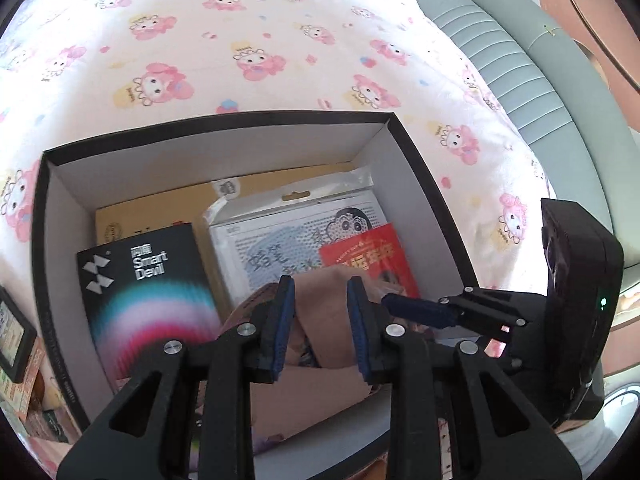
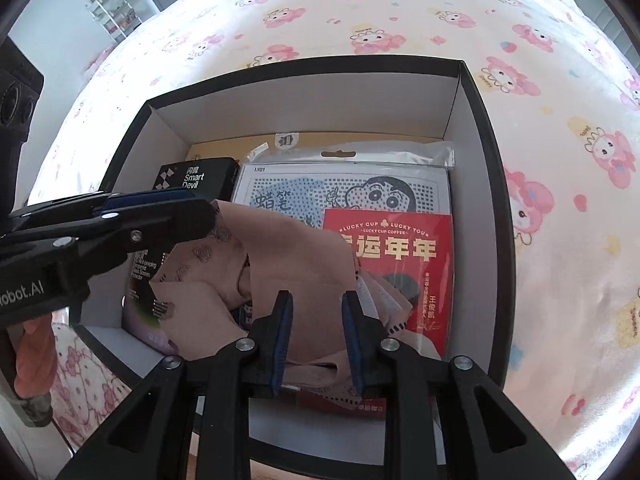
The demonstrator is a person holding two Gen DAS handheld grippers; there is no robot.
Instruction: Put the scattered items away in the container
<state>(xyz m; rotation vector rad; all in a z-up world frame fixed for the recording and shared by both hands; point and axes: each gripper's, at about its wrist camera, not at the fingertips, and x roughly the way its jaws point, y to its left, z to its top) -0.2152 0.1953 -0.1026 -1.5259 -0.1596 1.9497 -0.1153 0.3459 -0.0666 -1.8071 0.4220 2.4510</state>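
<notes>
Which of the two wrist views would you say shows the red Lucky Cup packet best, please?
The right wrist view: the red packet lies nearly whole, its lettering sharp, with only its lower left covered by the pink cloth. In the left wrist view it is small, blurred and partly hidden behind cloth and claw.

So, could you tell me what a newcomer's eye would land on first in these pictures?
Probably the black-rimmed box on the pink cartoon-print bedsheet, already holding flat packets. Inside, a red packet lies at the right over a cartoon-printed pack, with a black Smart Devil box at the left. Both the left gripper and right gripper hang over a pinkish-tan mask pack in the middle.
</notes>
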